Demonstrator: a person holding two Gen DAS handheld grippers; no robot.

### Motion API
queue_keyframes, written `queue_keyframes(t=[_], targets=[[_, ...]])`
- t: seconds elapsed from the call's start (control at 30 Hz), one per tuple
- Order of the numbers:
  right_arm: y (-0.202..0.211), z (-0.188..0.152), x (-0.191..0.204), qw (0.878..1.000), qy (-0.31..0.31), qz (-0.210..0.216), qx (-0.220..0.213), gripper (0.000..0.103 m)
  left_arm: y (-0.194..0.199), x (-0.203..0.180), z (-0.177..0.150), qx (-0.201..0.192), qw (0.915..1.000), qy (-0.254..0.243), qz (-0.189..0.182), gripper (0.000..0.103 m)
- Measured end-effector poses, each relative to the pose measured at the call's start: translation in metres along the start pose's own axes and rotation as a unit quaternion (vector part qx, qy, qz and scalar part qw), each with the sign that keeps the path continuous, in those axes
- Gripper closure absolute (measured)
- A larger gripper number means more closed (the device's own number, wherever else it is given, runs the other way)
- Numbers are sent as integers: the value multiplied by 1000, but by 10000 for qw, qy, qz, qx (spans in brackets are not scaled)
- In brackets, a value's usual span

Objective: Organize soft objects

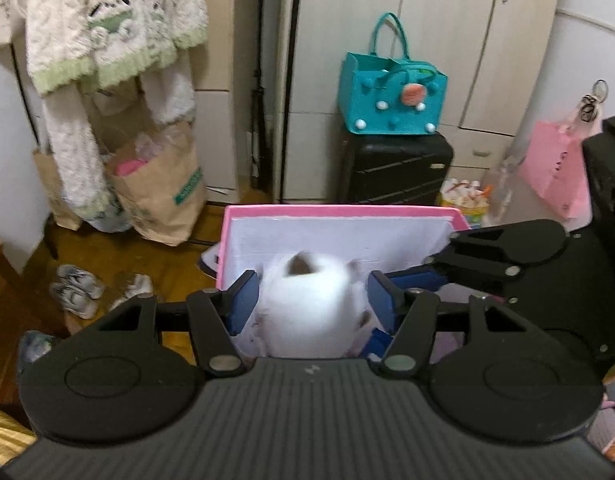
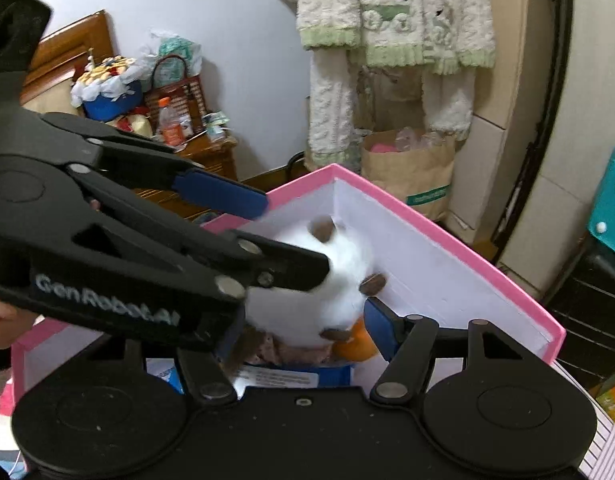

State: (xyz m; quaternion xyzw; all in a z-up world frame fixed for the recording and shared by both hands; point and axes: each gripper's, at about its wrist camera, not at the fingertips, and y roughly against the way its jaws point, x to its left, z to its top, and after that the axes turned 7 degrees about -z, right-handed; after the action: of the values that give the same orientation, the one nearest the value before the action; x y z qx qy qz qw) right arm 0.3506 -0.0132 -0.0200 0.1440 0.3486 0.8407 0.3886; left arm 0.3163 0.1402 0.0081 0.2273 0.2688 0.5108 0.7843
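A white plush toy (image 1: 307,304) with brown paws is inside a pink box (image 1: 339,212) with white inner walls. My left gripper (image 1: 307,300) is open, its blue pads either side of the plush with a small gap. In the right wrist view the plush (image 2: 339,280) is blurred, above an orange soft piece (image 2: 357,346) and a brownish soft item (image 2: 263,348) in the pink box (image 2: 507,284). My right gripper (image 2: 307,336) is open around the plush's lower part; its left finger is hidden behind the left gripper (image 2: 243,224), which crosses in front.
A teal felt bag (image 1: 391,96) sits on a black suitcase (image 1: 399,168) behind the box. Brown paper bags (image 1: 159,196), hanging fleece clothes (image 1: 107,20) and shoes (image 1: 79,292) are at left. A pink bag (image 1: 555,168) hangs right. A cluttered wooden nightstand (image 2: 203,152) stands beyond.
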Motion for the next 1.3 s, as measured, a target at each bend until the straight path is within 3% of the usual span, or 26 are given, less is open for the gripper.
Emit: queue_keyframes(t=[0.1, 0.3, 0.63, 0.87, 1.0, 1.13, 1.3], targets=[[12, -6, -3, 9998, -155, -36, -90, 32, 12, -3, -3, -93, 9998, 65, 170, 41], [53, -24, 2, 9987, -356, -164, -318, 32, 50, -21, -17, -403, 9992, 40, 58, 39], [129, -55, 18, 9966, -457, -399, -551, 27, 102, -62, -41, -415, 9989, -228, -36, 37], [179, -75, 22, 9932, -678, -705, -640, 20, 134, -85, -46, -515, 9974, -468, 193, 32], [201, -85, 22, 9885, -1074, -978, -419, 4, 149, -93, -51, -469, 9977, -463, 157, 20], [215, -91, 24, 9769, -1464, -1555, -41, 4, 157, -100, -56, -440, 9980, -447, 35, 3], [243, -110, 29, 9687, -1710, -1787, -218, 4, 160, -109, -64, -339, 9984, -387, 234, 0]])
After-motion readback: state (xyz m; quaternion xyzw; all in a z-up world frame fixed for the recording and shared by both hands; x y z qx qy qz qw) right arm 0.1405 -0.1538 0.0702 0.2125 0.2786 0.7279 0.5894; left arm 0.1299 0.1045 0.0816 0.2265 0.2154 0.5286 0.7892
